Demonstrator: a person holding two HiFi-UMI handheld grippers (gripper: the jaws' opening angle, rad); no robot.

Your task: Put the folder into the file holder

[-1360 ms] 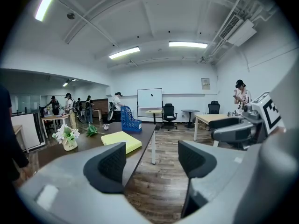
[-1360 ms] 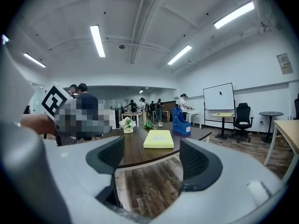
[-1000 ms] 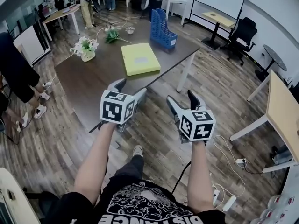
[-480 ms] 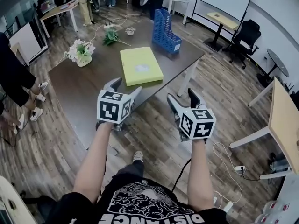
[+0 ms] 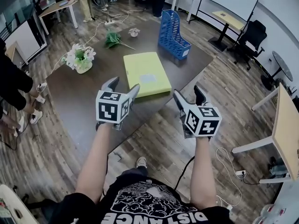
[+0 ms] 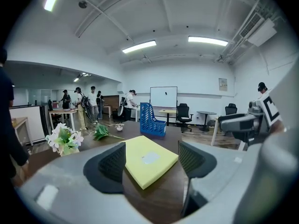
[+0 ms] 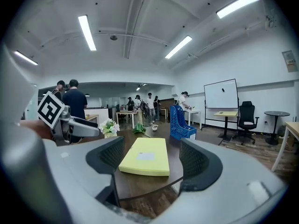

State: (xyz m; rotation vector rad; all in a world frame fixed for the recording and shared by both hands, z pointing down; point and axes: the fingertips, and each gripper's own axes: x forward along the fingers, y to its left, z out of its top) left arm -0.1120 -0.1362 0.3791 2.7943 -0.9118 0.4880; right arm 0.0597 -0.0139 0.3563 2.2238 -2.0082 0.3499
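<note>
**Folder [image 5: 146,73] flat on the table [image 5: 84,94], both tongs wide open and empty**

The yellow folder lies flat near the middle of the dark table. Its long axis runs from the person's side toward the far side, with the far end leaning a little left in the head view. One short edge faces the person and sits close to the table's near edge. A pale label [image 5: 148,78] shows on the cover (its print is too small to read).

The blue holder [image 5: 174,29] stands upright beyond the folder's far right corner, apart from it. It is open at the top, with its tall back at the far end and its low front toward the folder. Its long axis runs roughly the same way as the folder's.

The left tongs [image 5: 124,85] hang over the table just short of the folder's near left corner, jaws wide apart and gripping nothing. In the left gripper view the folder shows in the gap between them, but it lies farther ahead and untouched. The right tongs [image 5: 188,93] hang just off the table's near edge, over the wooden floor [image 5: 159,143], to the right of the folder's near end. Their jaws are likewise wide and empty, and they point toward the folder.

White flowers [image 5: 79,58] stand at the table's left, well apart from the folder. A green sprig [image 5: 113,38] lies on the far side.
</note>
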